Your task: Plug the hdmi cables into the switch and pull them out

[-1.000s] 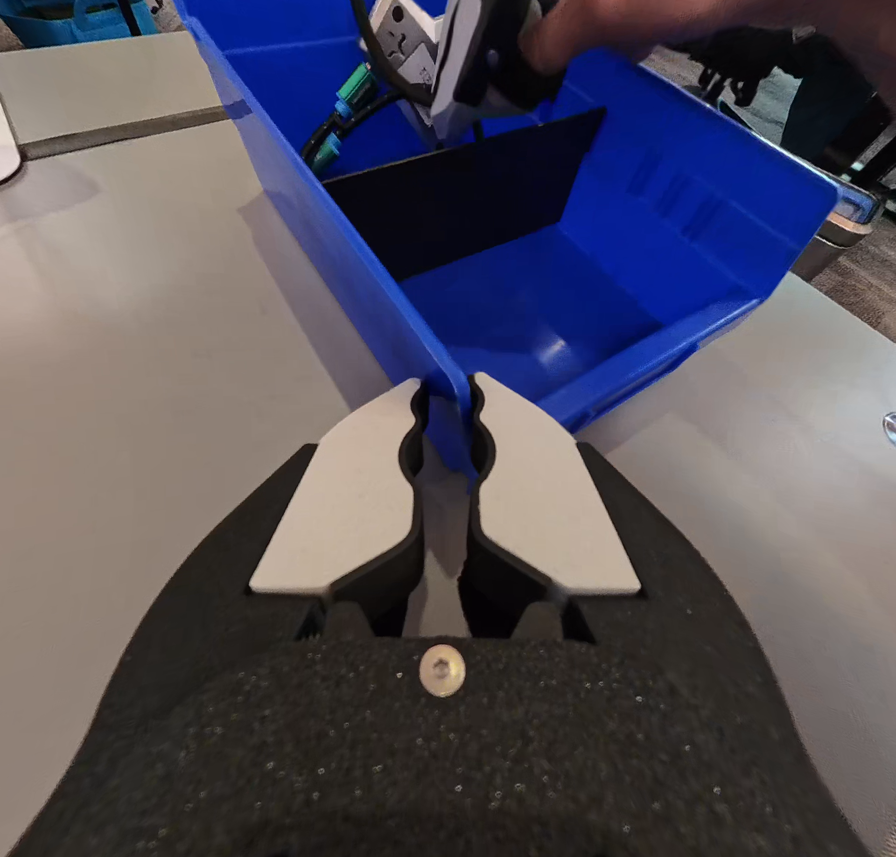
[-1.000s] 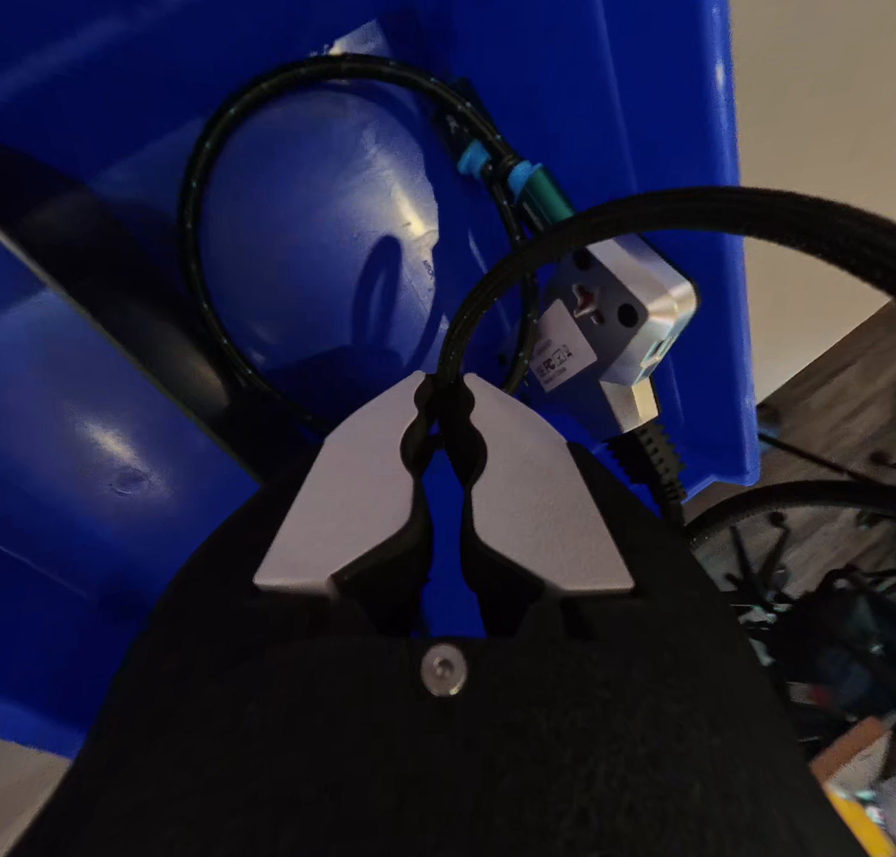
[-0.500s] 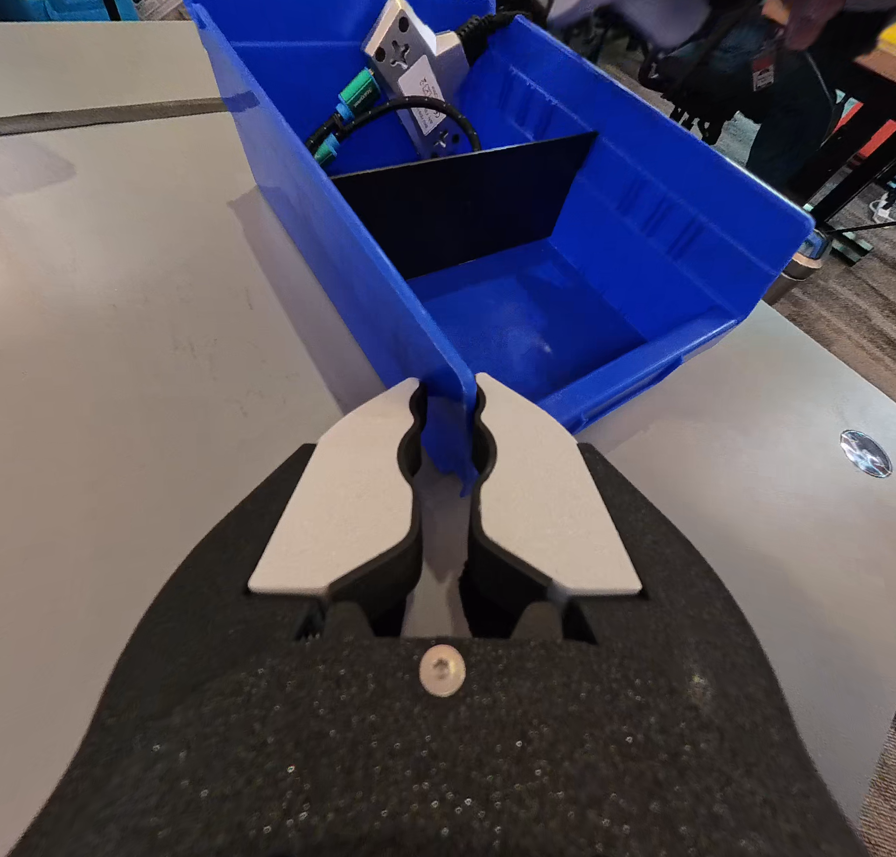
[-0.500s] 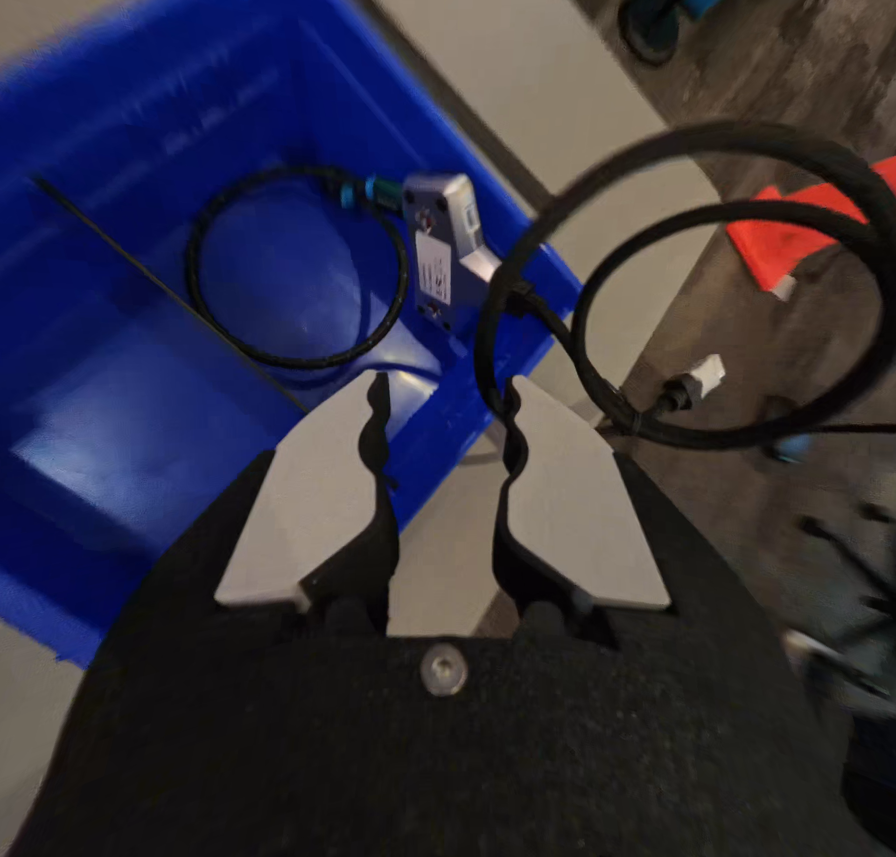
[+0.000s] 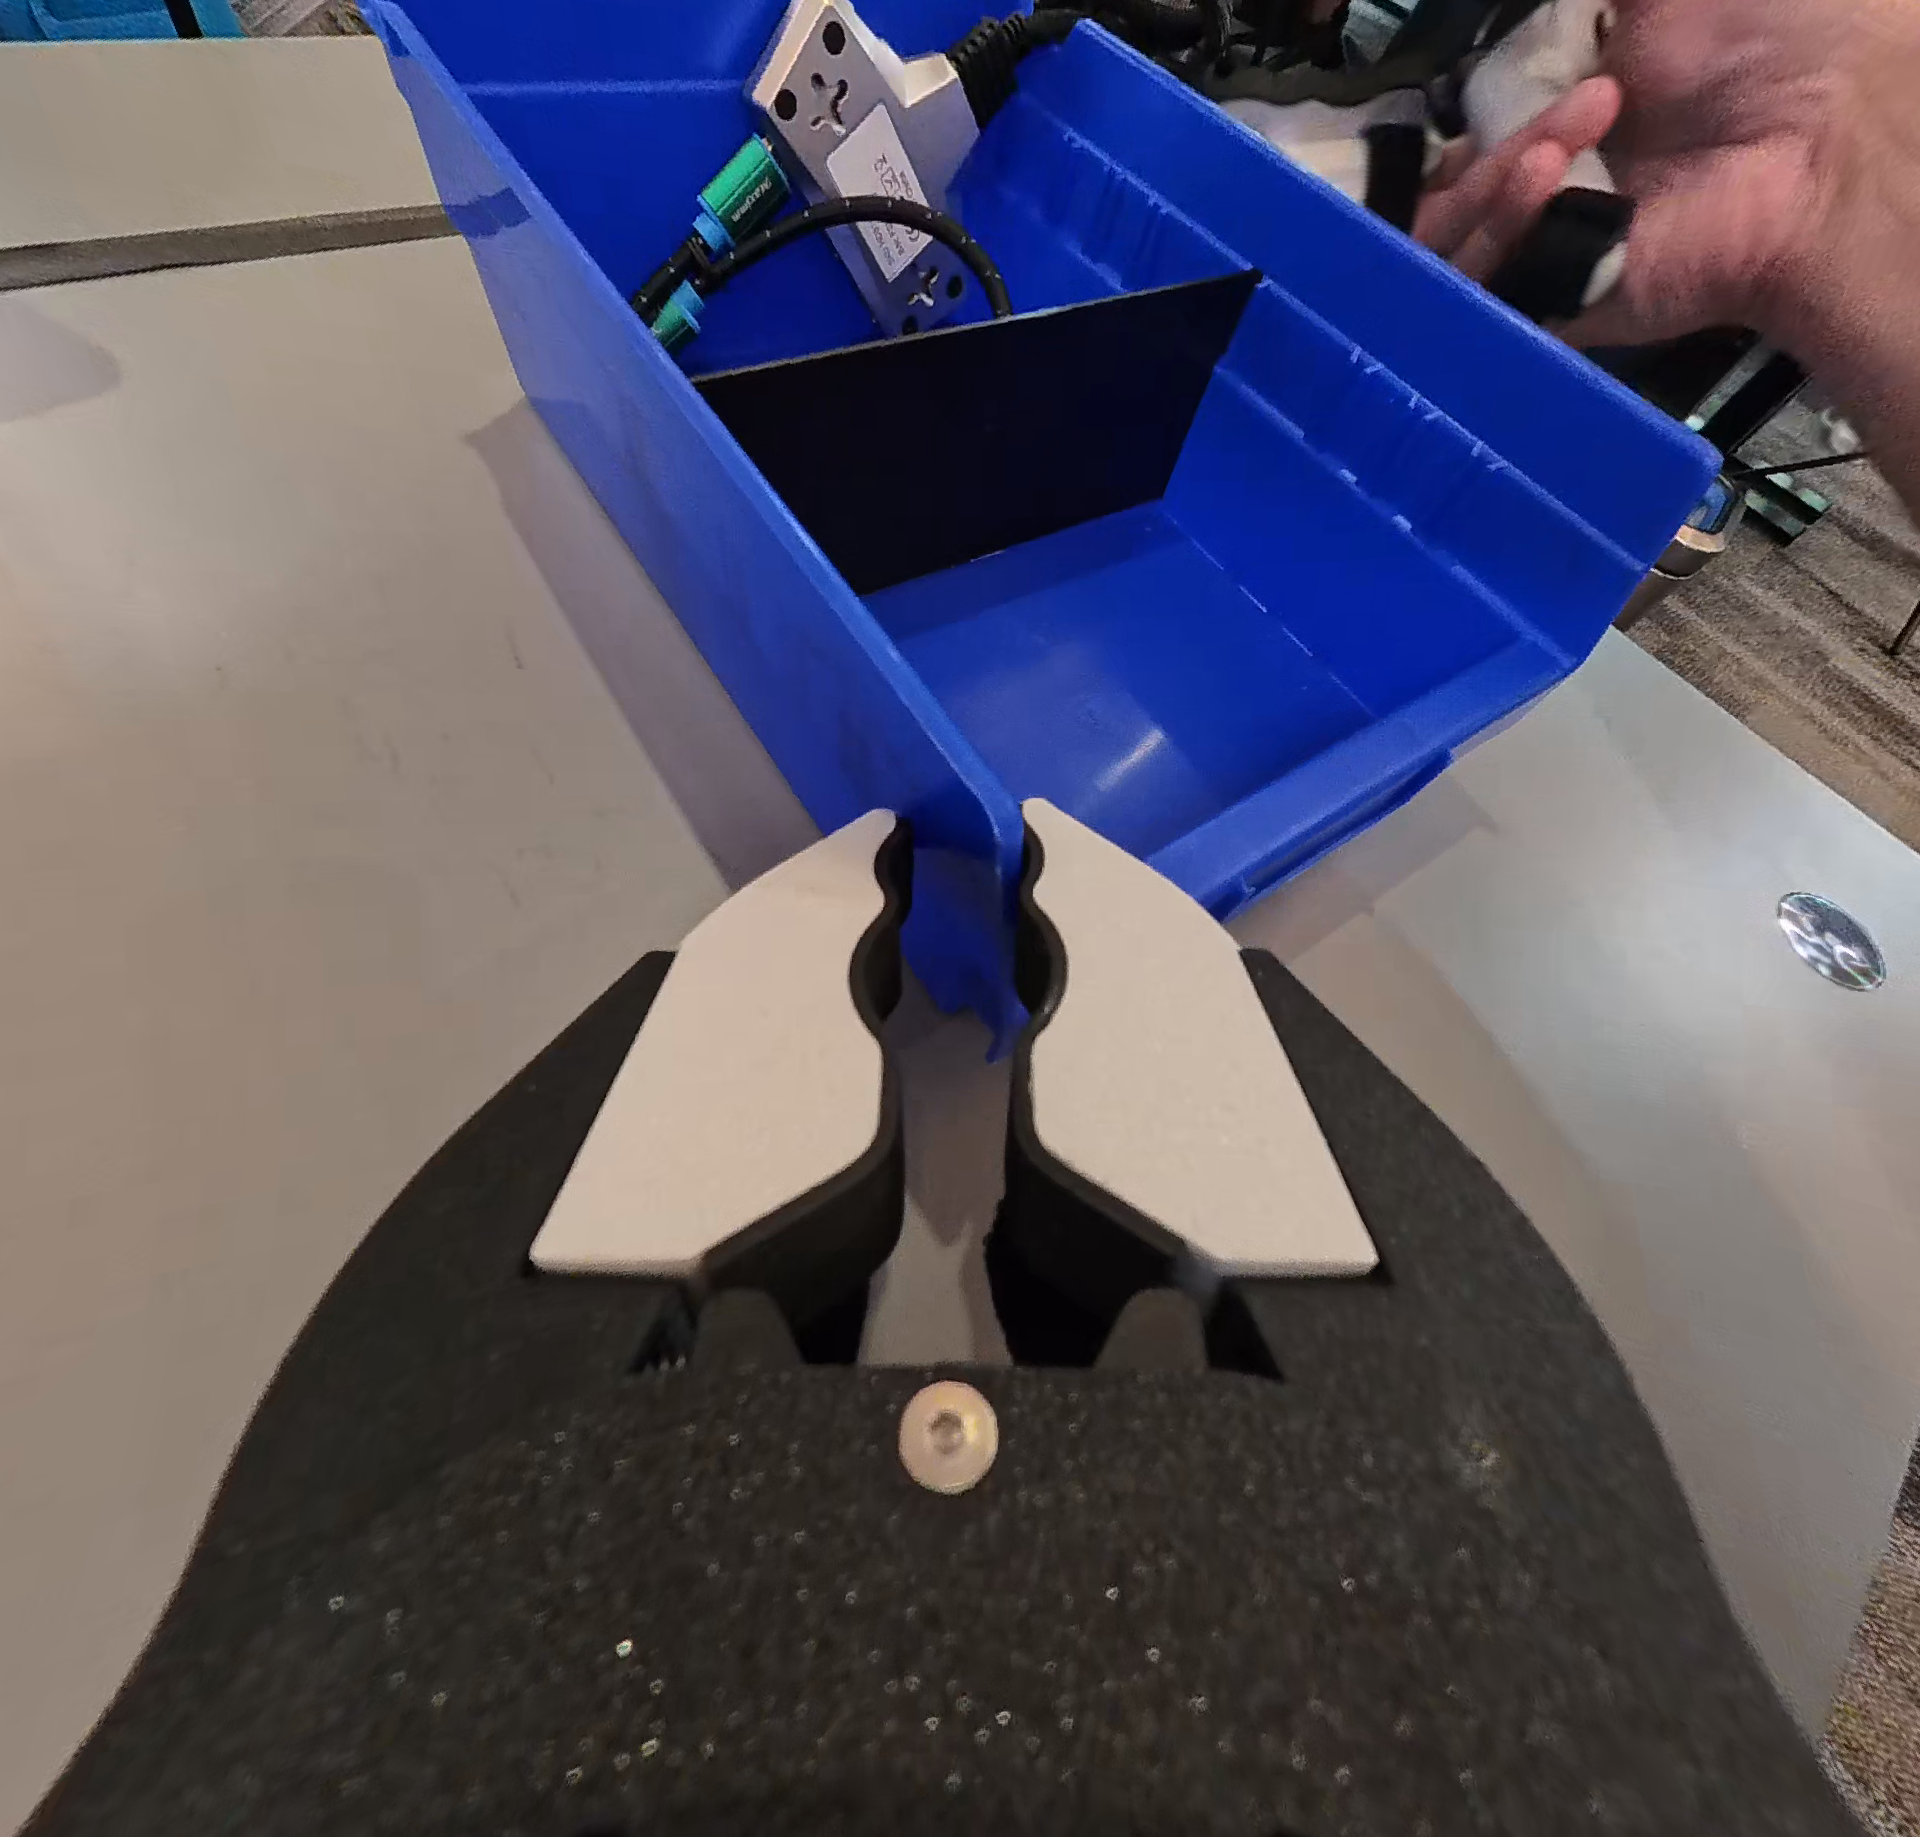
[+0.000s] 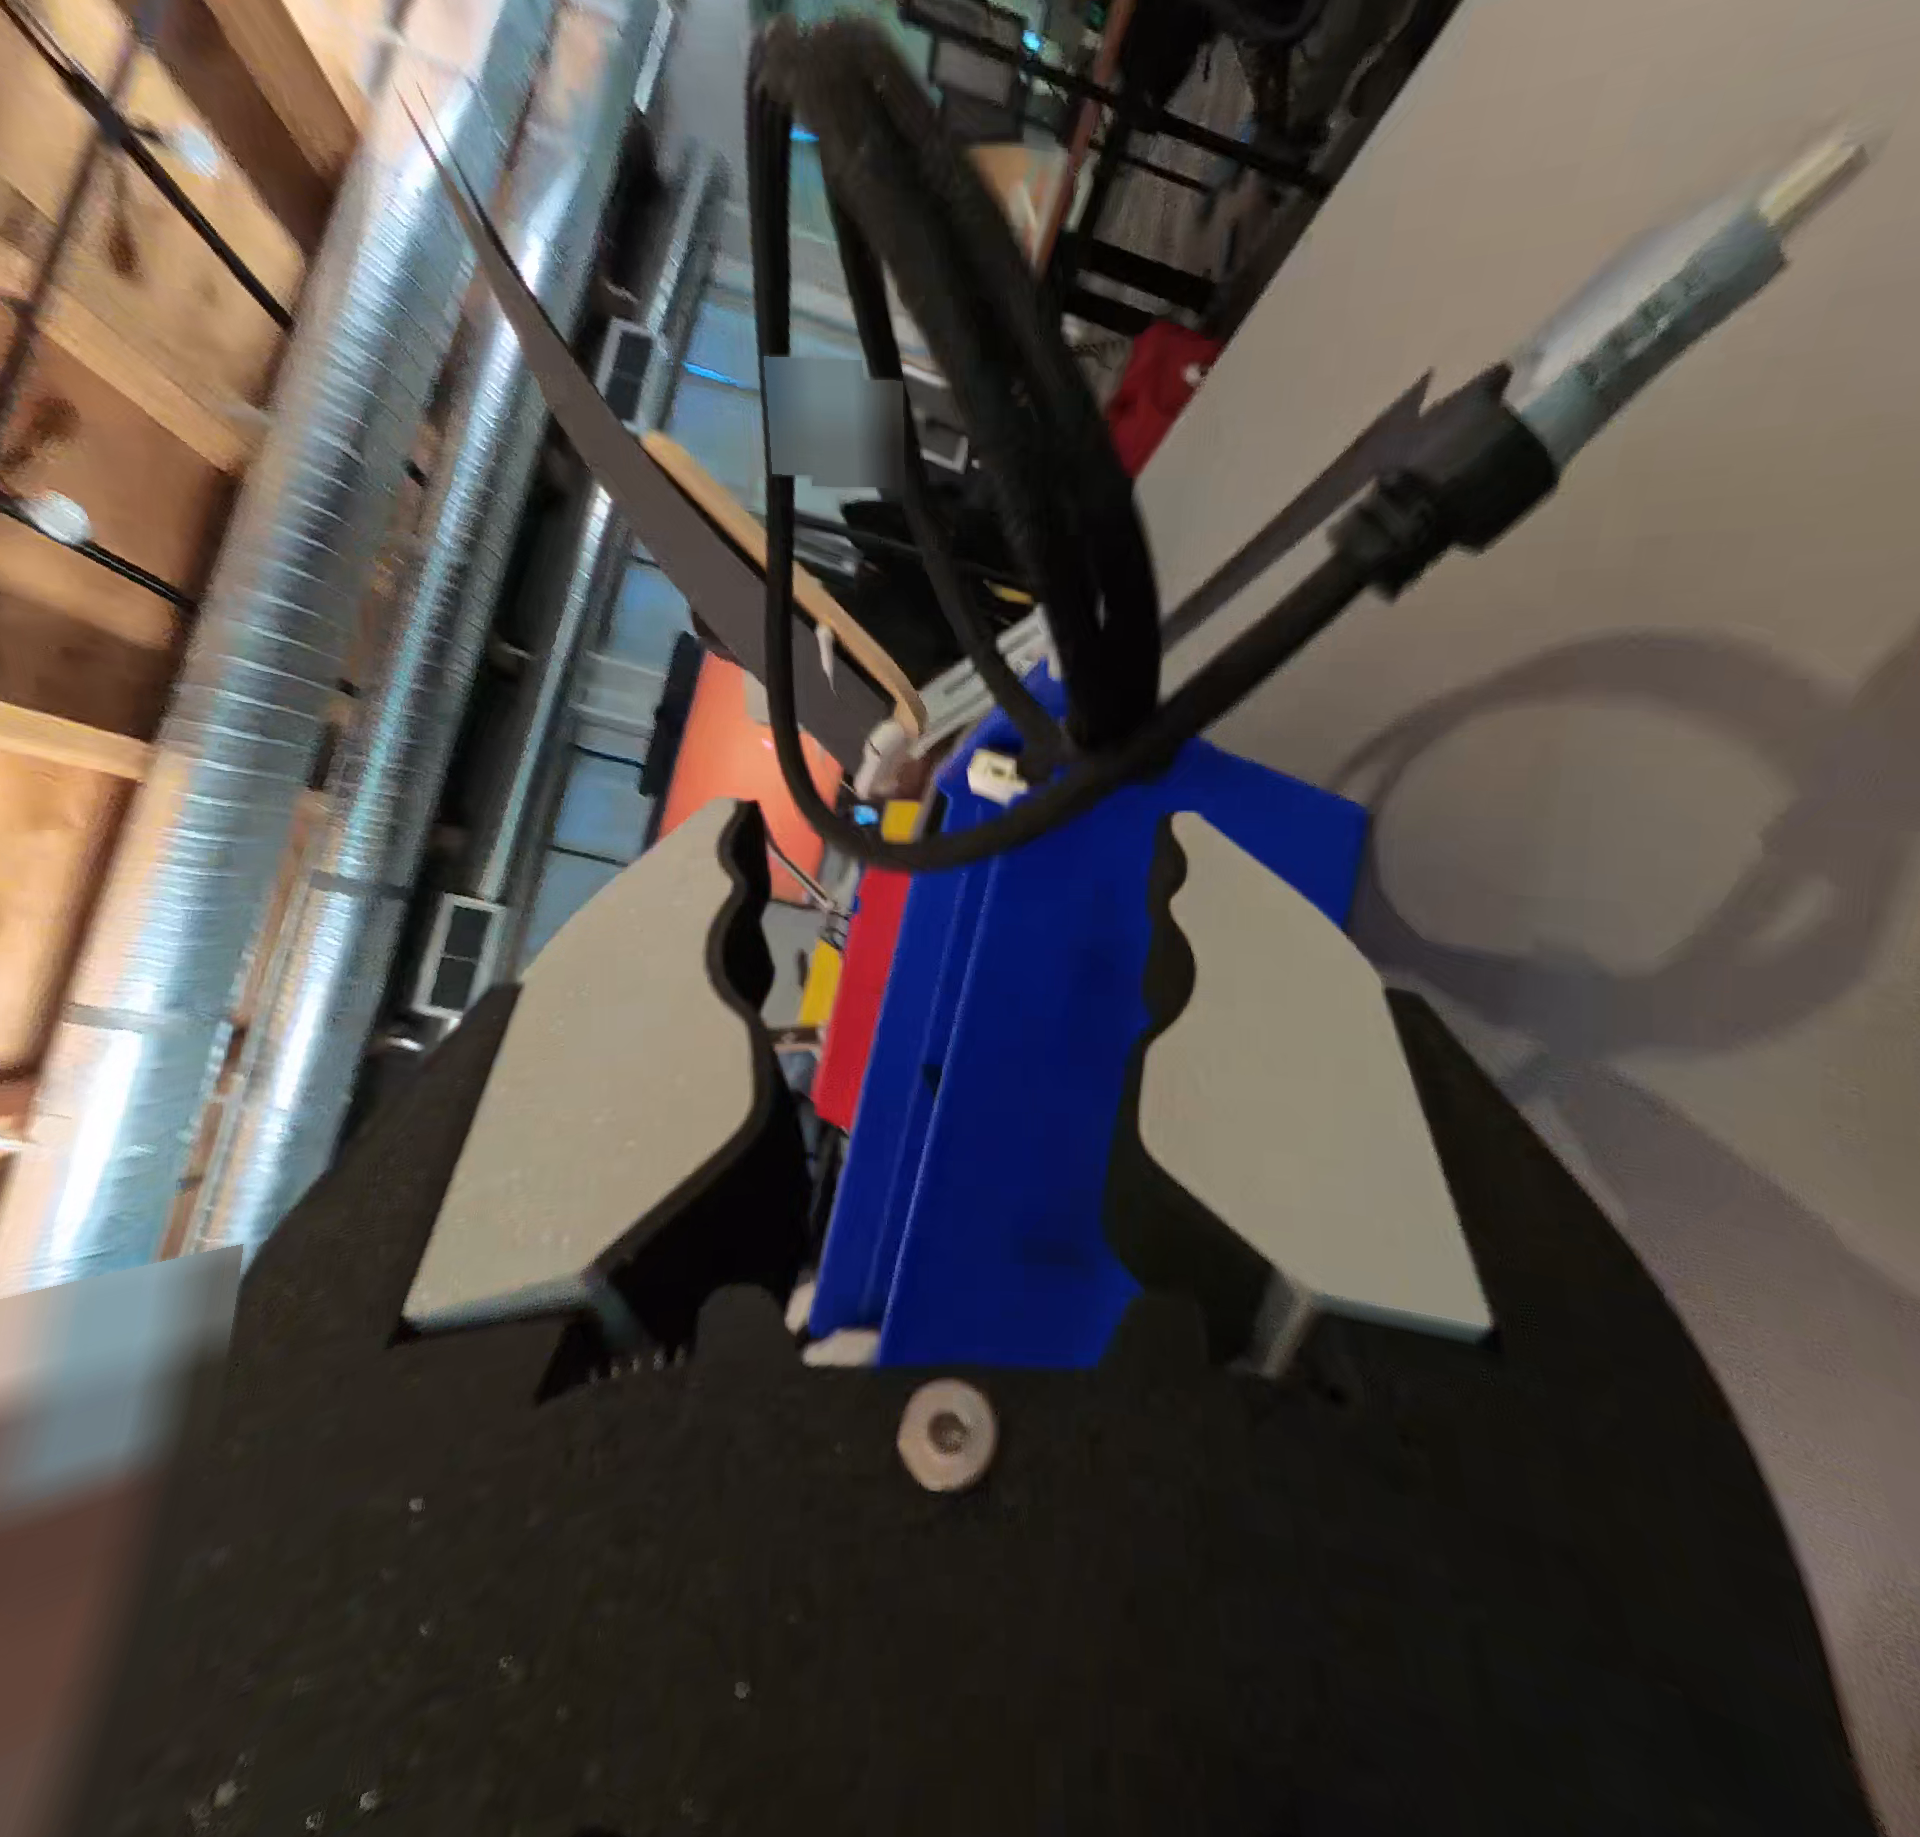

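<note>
My grey bench carries a blue bin; my left tool pinches its near corner. The switch leans at the bin's 12 o'clock end. Only the right view shows ceiling ducts; my right tool gapes wide, a black cable dangling ahead, unheld

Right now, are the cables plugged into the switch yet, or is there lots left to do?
Done: the silver switch and a short cable lie in the blue bin. In hand: the left claw pinches the bin's corner; the right claw is open, a loose cable in front. Left: plugging that in.
</note>
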`<state>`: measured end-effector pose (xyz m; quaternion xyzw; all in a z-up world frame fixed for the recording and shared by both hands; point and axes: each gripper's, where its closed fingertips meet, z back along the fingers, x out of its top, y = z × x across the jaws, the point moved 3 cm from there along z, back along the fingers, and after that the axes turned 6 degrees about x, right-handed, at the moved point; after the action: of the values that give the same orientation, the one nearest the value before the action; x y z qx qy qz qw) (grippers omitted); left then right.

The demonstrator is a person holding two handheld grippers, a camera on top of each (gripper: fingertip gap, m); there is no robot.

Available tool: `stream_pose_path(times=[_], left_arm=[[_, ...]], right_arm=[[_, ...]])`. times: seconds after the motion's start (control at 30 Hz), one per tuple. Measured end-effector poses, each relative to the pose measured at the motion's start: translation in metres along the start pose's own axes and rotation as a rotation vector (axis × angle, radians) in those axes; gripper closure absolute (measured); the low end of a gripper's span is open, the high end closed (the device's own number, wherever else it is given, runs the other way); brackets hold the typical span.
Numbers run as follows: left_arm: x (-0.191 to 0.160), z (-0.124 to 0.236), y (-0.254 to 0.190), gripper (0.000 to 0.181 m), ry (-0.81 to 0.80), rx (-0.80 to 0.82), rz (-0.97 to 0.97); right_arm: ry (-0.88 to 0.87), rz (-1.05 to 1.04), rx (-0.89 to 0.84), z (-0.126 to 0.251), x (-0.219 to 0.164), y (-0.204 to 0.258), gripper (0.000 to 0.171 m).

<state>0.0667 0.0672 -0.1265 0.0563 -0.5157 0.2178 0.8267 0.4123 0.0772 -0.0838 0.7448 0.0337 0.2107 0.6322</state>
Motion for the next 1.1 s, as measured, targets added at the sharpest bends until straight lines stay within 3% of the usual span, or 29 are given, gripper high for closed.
stream_pose_path(times=[0.1, 0.13, 0.17, 0.27, 0.37, 0.53, 0.67, 0.77, 0.9, 1.03, 1.1], left_arm=[[0.000, 0.000, 0.000, 0.165, 0.001, 0.001, -0.009], [0.000, 0.000, 0.000, 0.165, 0.000, 0.002, -0.014], [0.000, 0.000, 0.000, 0.165, 0.000, 0.002, -0.015], [0.000, 0.000, 0.000, 0.166, 0.001, -0.004, -0.012], [0.000, 0.000, 0.000, 0.166, 0.000, -0.008, -0.013], [0.000, -0.001, 0.000, 0.166, 0.001, -0.008, 0.005], [0.000, 0.000, 0.000, 0.165, 0.002, -0.010, 0.017], [0.000, 0.000, 0.000, 0.165, 0.007, -0.013, 0.023], [0.001, -0.001, -0.001, 0.165, 0.024, -0.011, 0.002], [0.002, -0.002, -0.001, 0.163, 0.045, 0.009, -0.037], [0.002, -0.003, 0.001, 0.162, 0.042, 0.017, -0.045]], right_arm=[[-0.052, -0.063, 0.051, -0.018, 0.012, -0.010, 0.106], [-0.074, -0.072, 0.064, -0.021, 0.016, -0.012, 0.119], [-0.104, -0.049, 0.041, -0.020, 0.019, -0.015, 0.143], [-0.127, 0.171, -0.109, -0.017, 0.025, -0.016, 0.152], [-0.024, 0.518, -0.294, -0.020, 0.019, 0.002, 0.153], [0.337, 1.358, -0.571, -0.042, -0.030, 0.064, 0.153], [0.756, 1.691, -0.888, -0.043, -0.060, 0.068, 0.154], [1.072, 1.800, -1.091, -0.032, -0.072, 0.047, 0.154], [1.278, 1.912, -1.178, -0.036, -0.084, 0.035, 0.155], [1.548, 1.902, -1.143, -0.050, -0.104, 0.018, 0.158], [1.604, 1.878, -1.127, -0.057, -0.105, 0.011, 0.157]])
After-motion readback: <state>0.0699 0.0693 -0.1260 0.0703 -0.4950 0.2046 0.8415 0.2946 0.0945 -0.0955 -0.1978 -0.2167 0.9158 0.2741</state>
